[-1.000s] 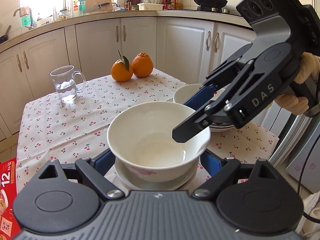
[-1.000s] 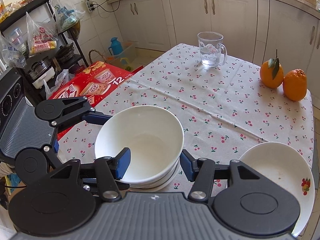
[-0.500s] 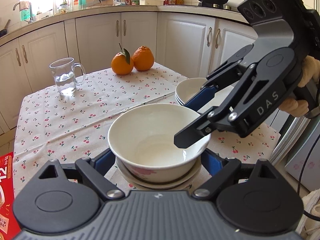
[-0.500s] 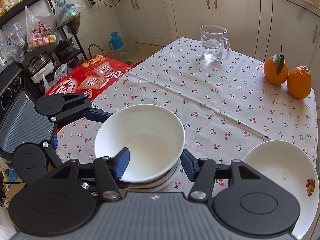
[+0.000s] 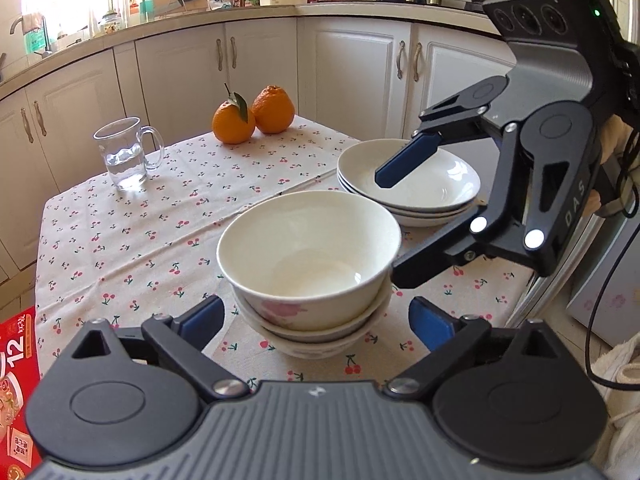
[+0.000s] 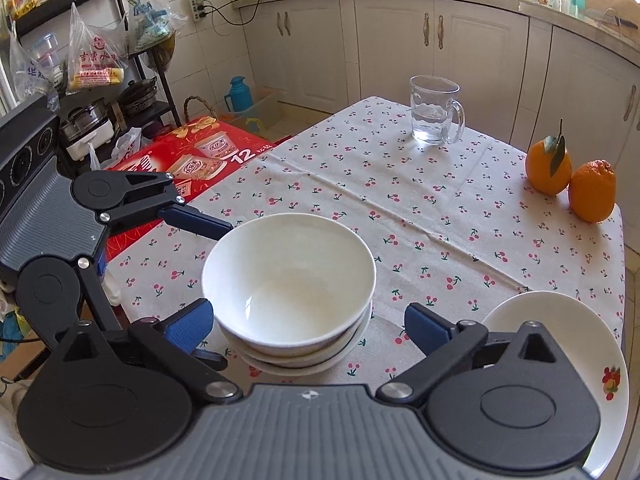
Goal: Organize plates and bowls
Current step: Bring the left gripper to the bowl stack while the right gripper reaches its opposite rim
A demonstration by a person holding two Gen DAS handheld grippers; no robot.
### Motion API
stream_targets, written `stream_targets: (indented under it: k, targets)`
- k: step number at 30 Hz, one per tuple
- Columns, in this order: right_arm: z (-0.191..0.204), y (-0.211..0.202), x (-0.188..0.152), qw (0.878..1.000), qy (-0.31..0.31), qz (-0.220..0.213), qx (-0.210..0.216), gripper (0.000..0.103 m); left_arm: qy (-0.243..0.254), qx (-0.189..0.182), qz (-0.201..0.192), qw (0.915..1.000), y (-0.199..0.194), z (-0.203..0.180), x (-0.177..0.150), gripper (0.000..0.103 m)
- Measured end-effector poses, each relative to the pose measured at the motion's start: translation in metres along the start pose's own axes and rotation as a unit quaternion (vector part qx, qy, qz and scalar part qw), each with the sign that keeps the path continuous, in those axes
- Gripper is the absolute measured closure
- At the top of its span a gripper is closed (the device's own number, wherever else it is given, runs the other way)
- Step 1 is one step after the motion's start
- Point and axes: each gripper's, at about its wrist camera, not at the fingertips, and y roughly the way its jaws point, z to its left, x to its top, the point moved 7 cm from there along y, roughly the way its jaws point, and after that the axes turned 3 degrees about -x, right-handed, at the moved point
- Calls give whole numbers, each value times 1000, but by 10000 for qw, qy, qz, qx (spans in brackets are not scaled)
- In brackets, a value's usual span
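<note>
Cherry-printed cloth covers the surface, which carries every item shown. White cabinets stand behind it; a rack with bagged goods stands beyond its far side in the right wrist view. A red carton printed "12" lies on the floor beside the surface. Toward the right edge sits a stack of shallow white plates; in the right wrist view the top plate shows a small fruit motif on its rim. Near the front edge stands a stack of white bowls, the top bowl nested upright in those beneath, with a faint pink pattern on its outer wall. A glass mug holding water stands well apart at the far left, and two oranges, touching each other, sit at the far edge.

Left gripper: jaws wide open, one pad on either side of the bowl stack, gripping nothing; whether a pad touches the bowls cannot be told. Right gripper: jaws likewise wide open, flanking the same stack and holding nothing. In the left wrist view its upper finger hangs over the plates and its lower finger lies just beside the top bowl's rim. Its body bears the lettering "DAS".
</note>
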Motion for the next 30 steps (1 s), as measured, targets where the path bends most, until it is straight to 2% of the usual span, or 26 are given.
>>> stream_targets:
  k: [9, 16, 23, 30]
  targets:
    - [14, 6, -34, 9964, -737, 185, -369, 0, 177, -34, 441, 9989, 10, 8, -20, 5]
    - [14, 27, -49, 9926, -1075, 377, -413, 0, 334, -367, 591, 9970, 27, 18, -25, 5]
    - [8, 50, -46, 9920, -1154, 468, -187, 0, 727, -786, 772, 9913, 46, 26, -22, 5]
    - [6, 67, -35, 9887, -1404, 505, 154, 0, 1160, -1233, 1029, 9802, 59, 29, -22, 8]
